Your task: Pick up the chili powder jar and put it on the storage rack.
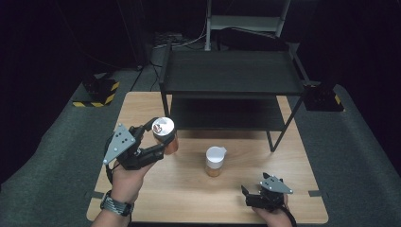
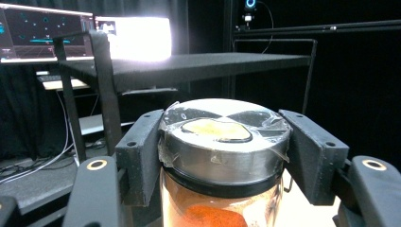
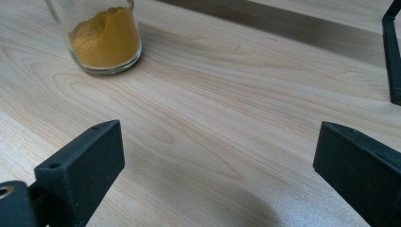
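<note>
A glass jar of orange-red powder with a silver lid (image 1: pixel 164 132) (image 2: pixel 225 156) is lifted off the wooden table, and my left gripper (image 1: pixel 158 136) (image 2: pixel 225 161) is shut on it just below the lid. Clear film covers that lid. A second glass jar with a white lid (image 1: pixel 215 161), holding yellow powder (image 3: pixel 105 38), stands on the table near its middle. At the table's front right my right gripper (image 1: pixel 251 195) (image 3: pixel 220 175) rests low over the wood, jaws wide apart, nothing between them.
A black two-tier metal shelf (image 1: pixel 231 75) (image 2: pixel 189 66) stands on the far half of the wooden table (image 1: pixel 198 198). One of its legs (image 3: pixel 391 56) comes down to the right of the white-lidded jar. Lit monitors (image 2: pixel 85 33) glow beyond the shelf.
</note>
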Motion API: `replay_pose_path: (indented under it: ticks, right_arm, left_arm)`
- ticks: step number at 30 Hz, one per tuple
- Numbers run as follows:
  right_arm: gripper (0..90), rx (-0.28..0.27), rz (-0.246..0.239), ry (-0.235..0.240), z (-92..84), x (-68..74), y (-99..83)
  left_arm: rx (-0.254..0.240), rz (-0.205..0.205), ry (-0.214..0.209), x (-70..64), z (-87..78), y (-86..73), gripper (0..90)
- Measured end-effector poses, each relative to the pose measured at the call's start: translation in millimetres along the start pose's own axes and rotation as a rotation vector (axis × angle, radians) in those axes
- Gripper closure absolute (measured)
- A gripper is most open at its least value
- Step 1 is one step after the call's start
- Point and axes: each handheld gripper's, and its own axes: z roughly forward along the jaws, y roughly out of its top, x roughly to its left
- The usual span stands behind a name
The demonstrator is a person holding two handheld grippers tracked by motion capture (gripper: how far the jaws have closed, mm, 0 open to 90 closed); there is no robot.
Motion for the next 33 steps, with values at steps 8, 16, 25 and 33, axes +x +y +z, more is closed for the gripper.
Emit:
replay_pose_path:
  ticks: [8,16,25,33]
  right_arm:
    - [2.6,0.019,-0.005,-0.01,1.2,1.9,3.1]
    - [2.6,0.027,-0.006,-0.009,1.5,1.8,4.2]
    - [2.6,0.025,-0.005,-0.004,1.3,0.9,3.8]
    - [2.6,0.024,-0.003,-0.003,1.2,0.6,3.6]
  left_arm:
    - [-0.021,0.01,0.001,-3.0,7.5,12.3,34.9]
    - [-0.038,0.005,-0.002,-3.5,16.9,24.1,34.9]
    - [-0.063,-0.029,-0.007,2.5,25.9,34.8,34.9]
    - [-0.082,-0.028,-0.019,3.8,36.2,50.1,34.9]
